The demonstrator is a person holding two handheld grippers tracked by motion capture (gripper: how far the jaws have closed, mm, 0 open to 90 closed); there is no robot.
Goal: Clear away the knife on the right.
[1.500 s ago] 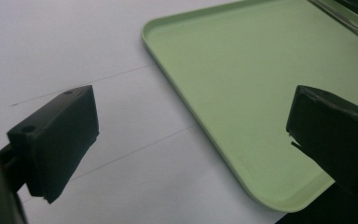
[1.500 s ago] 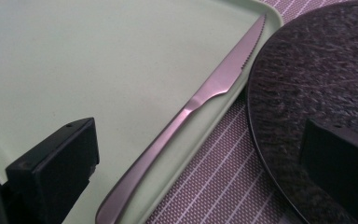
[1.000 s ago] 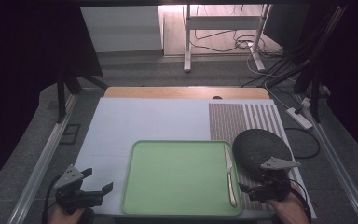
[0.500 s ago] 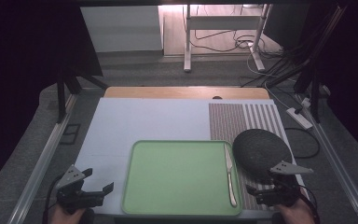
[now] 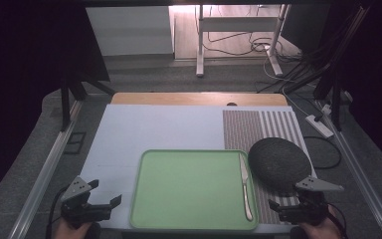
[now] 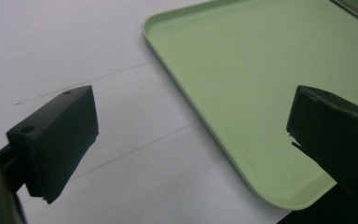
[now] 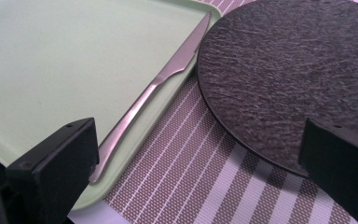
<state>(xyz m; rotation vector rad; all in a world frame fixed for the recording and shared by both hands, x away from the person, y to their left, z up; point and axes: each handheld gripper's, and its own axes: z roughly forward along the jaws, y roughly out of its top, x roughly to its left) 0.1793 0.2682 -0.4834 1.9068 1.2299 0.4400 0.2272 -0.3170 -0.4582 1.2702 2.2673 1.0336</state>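
Both your grippers are spread wide, grasping nothing. Between your right gripper's (image 7: pixel 191 154) jaws lie the table knife (image 7: pixel 154 86), along the green tray's (image 7: pixel 51 60) edge, and the dark, probably slate, plate (image 7: pixel 289 74). Your left gripper's (image 6: pixel 191 135) jaws straddle the tray's near corner.

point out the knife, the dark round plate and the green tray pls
knife (image 7: pixel 144 95): right gripper view, on the handle near the blade.
dark round plate (image 5: pixel 279 163): high view, on its textured top.
green tray (image 6: pixel 242 70): left gripper view, on its bare floor.
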